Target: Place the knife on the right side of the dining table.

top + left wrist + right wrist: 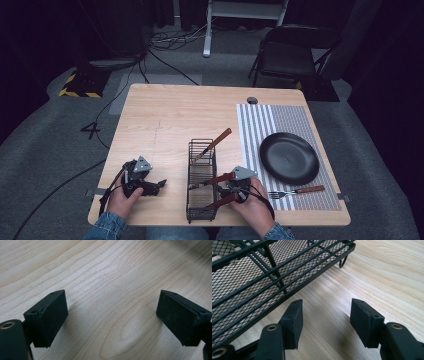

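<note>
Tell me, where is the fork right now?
In the high view the fork lies flat on the striped placemat, just below the black plate and right of the right gripper, near the table's front edge.

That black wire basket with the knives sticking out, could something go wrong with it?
Maybe. The wire basket stands on thin feet right beside the open right gripper, so a sideways bump could shove or tip it. One knife leans out over the rim and might slide out if the basket jolts. The fork lies close to the table's front edge, where the right hand could knock it off.
</note>
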### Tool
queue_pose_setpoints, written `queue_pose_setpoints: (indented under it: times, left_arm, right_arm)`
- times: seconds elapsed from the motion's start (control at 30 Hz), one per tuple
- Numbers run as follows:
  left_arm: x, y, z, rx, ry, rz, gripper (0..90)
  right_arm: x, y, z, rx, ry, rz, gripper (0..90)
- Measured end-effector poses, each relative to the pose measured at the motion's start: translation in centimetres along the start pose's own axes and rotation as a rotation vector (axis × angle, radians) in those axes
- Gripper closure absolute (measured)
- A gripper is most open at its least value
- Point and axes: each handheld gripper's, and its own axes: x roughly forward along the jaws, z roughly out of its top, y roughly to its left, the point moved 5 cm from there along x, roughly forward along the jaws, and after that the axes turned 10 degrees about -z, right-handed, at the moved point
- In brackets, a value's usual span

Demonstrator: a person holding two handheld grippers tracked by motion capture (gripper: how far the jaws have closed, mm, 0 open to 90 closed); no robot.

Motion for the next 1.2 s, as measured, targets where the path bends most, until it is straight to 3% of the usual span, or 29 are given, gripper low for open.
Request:
queue_pose_setpoints:
  times: [0.23,0.53,0.67,0.9,1.03,1.2]
  left_arm:
    - [0.2,0.2,0.1,-0.017,0.01,0.009,4.1]
    - [0.5,0.5,0.3,-0.009,0.028,0.0,0.1]
    - [0.5,0.5,0.3,-0.009,0.026,0.002,0.1]
    - [0.5,0.5,0.3,-0.009,0.025,0.002,0.2]
    - [0.5,0.5,0.3,-0.011,0.024,0.002,0.2]
    - [0.5,0.5,0.3,-0.01,0.024,0.002,0.2]
  right_arm:
    - [-0.1,-0.3,0.1,-0.023,0.015,0.034,52.5]
    - [-2.5,-2.4,2.0,0.034,0.065,0.078,52.5]
    - [-3.9,-3.3,3.3,0.065,0.042,0.083,54.0]
    - [-6.3,-5.2,6.4,0.073,0.001,0.06,55.3]
    - [-7.0,-5.8,7.6,0.098,-0.005,0.051,56.0]
    - [-7.5,-6.4,8.9,0.095,-0.023,0.039,54.6]
